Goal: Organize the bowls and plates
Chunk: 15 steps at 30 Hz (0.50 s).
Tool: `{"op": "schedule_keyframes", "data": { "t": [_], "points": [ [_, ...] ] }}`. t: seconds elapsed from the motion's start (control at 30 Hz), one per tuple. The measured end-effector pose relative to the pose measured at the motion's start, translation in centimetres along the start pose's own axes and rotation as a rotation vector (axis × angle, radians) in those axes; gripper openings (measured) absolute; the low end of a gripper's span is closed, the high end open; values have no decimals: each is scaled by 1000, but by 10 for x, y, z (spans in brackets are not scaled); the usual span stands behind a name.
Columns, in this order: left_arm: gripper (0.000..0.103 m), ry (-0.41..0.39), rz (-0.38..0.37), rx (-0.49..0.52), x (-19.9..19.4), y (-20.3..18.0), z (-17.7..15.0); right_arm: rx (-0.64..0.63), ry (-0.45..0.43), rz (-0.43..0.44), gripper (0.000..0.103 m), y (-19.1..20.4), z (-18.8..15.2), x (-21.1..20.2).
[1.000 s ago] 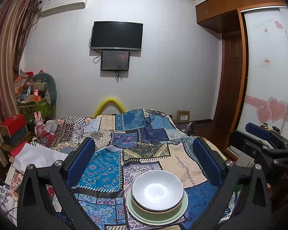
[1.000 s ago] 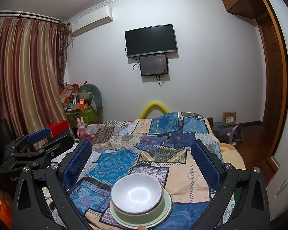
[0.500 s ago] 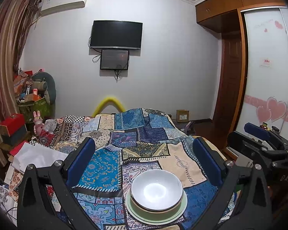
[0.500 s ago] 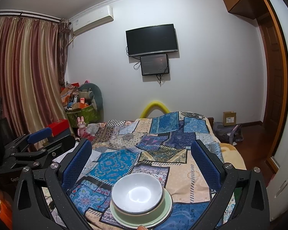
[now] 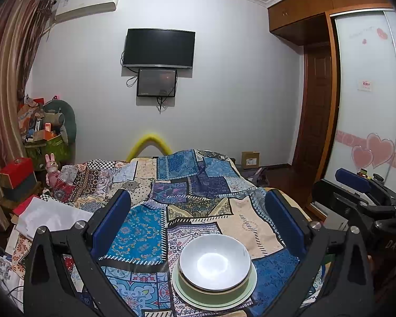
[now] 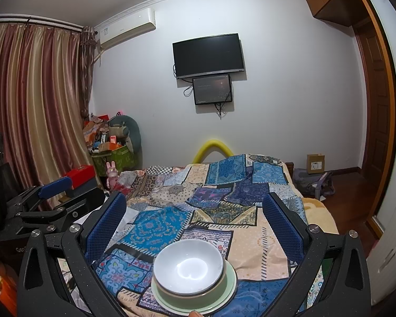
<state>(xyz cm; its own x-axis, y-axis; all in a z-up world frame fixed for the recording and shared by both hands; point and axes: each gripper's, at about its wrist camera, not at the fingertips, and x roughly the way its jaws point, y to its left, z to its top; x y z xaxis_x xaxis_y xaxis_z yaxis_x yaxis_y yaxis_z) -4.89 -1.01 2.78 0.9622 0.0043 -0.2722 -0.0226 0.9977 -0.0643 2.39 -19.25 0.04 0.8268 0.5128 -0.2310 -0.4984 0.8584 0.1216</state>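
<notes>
Left wrist view: left gripper (image 5: 198, 216) fingers wide apart, nothing held. White bowl (image 5: 215, 262) nested in green bowl (image 5: 213, 289) on pale green plate (image 5: 246, 290), on the quilted bed (image 5: 198, 185), stack at 6 o'clock, slightly right of centre.

Right wrist view: right gripper (image 6: 195, 218) fingers also apart, empty. Stack (image 6: 188, 266) at 6, roughly centred btwn fingers. Round, no long axis. Right looks better lined up, prob.
</notes>
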Motion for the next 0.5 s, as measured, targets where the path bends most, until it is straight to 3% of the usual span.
{"op": "schedule_keyframes", "data": {
  "t": [0.5],
  "points": [
    [103, 32, -30, 2, 6, -1, 2, -1, 3, -2, 103, 0, 0, 1]
  ]
}}
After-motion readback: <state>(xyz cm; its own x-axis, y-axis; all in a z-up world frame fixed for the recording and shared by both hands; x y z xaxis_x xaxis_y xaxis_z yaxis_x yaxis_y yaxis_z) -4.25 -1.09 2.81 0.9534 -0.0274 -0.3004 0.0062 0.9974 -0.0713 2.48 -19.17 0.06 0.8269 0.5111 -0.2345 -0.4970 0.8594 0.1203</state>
